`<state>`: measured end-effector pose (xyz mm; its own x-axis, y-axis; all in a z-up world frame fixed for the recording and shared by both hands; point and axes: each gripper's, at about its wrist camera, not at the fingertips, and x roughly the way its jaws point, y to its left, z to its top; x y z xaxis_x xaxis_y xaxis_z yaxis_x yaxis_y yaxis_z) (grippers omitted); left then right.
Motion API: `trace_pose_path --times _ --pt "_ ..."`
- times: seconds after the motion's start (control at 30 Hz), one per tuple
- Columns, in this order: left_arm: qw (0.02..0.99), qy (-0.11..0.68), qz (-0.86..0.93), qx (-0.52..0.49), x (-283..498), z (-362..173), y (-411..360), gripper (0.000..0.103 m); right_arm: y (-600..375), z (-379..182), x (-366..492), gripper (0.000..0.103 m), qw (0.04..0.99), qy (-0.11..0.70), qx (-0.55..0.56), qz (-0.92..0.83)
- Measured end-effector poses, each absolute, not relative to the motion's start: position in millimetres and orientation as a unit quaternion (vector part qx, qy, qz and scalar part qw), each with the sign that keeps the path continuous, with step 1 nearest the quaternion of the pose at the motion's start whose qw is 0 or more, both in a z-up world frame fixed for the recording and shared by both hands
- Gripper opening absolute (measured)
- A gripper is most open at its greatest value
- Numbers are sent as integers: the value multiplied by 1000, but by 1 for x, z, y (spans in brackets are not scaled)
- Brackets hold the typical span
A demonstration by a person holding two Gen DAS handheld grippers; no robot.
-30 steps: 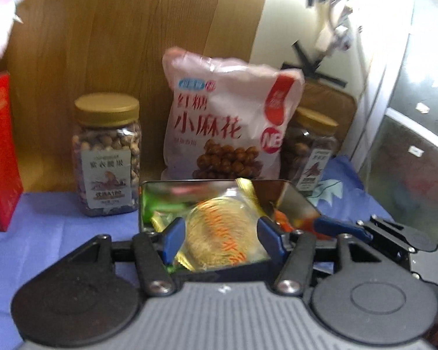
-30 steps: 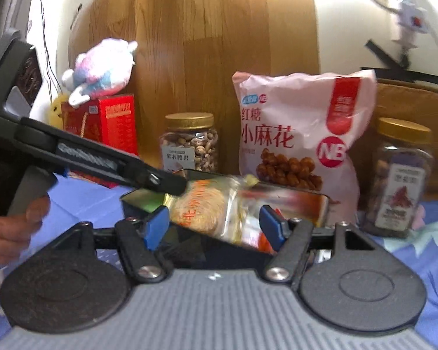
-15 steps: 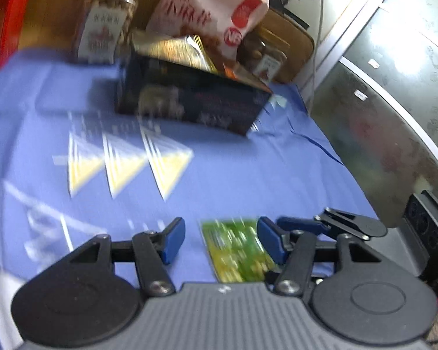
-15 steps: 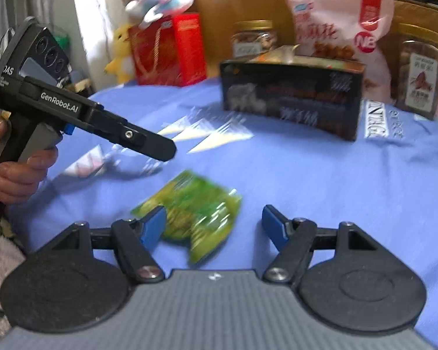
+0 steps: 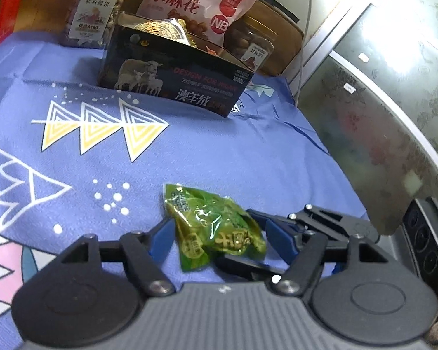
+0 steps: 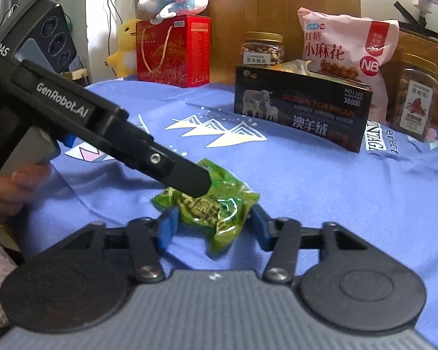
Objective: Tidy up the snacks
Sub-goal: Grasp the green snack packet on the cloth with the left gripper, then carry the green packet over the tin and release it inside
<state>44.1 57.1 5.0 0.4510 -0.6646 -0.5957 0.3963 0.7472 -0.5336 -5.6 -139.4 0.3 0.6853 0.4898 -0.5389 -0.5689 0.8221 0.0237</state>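
Two green snack packets (image 5: 213, 227) lie together on the blue cloth (image 5: 219, 151), near the front edge. My left gripper (image 5: 219, 234) straddles them with its jaws opening, and the pads stand off the wrappers. My right gripper (image 6: 214, 224) comes in from the other side. Its jaws are closing around the green packets (image 6: 216, 210), and the pads sit close to their sides. One finger of the left gripper (image 6: 189, 180) lies over the packets' far end. Further back stands an open black box with a sheep print (image 6: 300, 108), with a golden wrapped snack (image 5: 160, 29) in it.
Behind the box stand a pink snack bag (image 6: 344, 46) and two nut jars (image 6: 262, 49) (image 6: 417, 99). A red gift box (image 6: 172, 52) with plush toys is at the back left. A grey cabinet (image 5: 379, 102) borders the table's right side. A hand (image 6: 5, 186) holds the left gripper.
Both grippers have drawn back from the black box and come down over the green packets. The golden snack is no longer between the left fingers. Left jaws have widened and right jaws have narrowed.
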Motion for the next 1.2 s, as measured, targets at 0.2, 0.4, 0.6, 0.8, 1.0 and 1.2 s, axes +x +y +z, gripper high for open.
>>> trace_pose_path --times 0.2,0.4,0.6,0.8,1.0,1.2 --pt "820 421 -320 -218 52 1 72 70 -137 3 -3 49 916 272 -54 290" --pt "812 402 -332 -263 57 9 93 72 -152 10 14 49 907 290 31 304" --pt "804 398 -326 -298 62 9 110 74 -159 21 22 49 899 282 82 325" --pt "797 398 -346 -294 67 14 99 59 -142 27 23 49 897 264 46 350" --pt "808 403 -333 -271 77 20 94 39 -142 34 30 49 905 239 21 351" --pt "827 380 -348 -225 98 51 78 39 -148 53 45 49 918 200 6 341"
